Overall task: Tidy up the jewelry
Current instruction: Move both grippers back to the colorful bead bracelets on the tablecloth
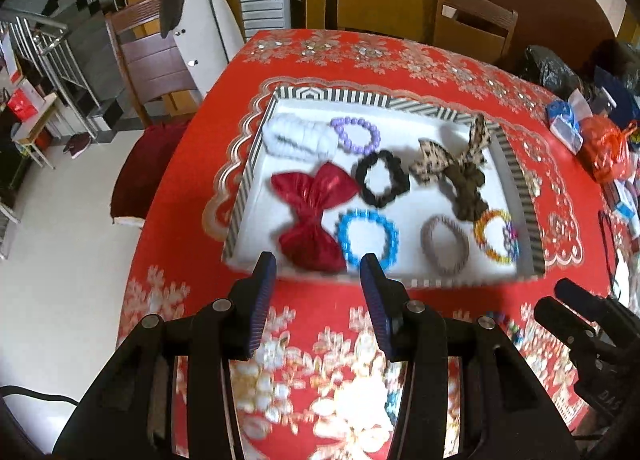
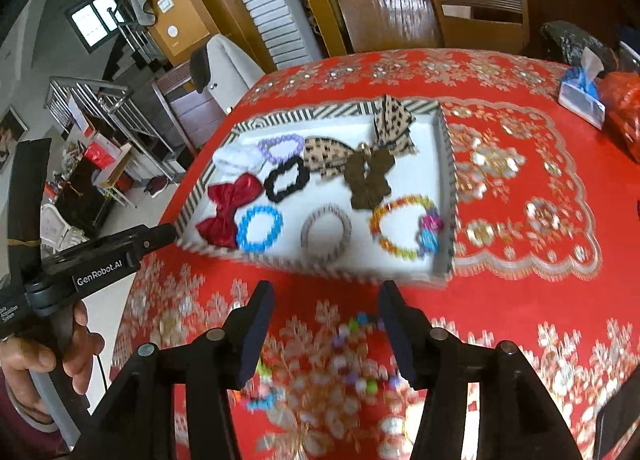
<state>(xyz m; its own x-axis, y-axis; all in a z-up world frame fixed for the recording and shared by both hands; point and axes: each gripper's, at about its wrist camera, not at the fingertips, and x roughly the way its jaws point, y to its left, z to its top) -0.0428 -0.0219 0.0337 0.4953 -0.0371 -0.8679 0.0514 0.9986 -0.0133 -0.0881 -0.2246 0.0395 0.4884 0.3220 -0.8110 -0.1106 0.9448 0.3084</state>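
Note:
A striped-rim white tray sits on the red tablecloth. In it lie a red bow, blue bead bracelet, black scrunchie, purple bead bracelet, white scrunchie, leopard bow, brown scrunchie, grey hair tie and multicolour bracelet. My left gripper is open and empty before the tray. My right gripper is open above a blurred multicolour bead string on the cloth.
The red floral tablecloth covers a table whose left edge drops to the floor. Wooden chairs stand behind. Bags and a tissue pack lie at the far right. The left gripper's handle shows in the right view.

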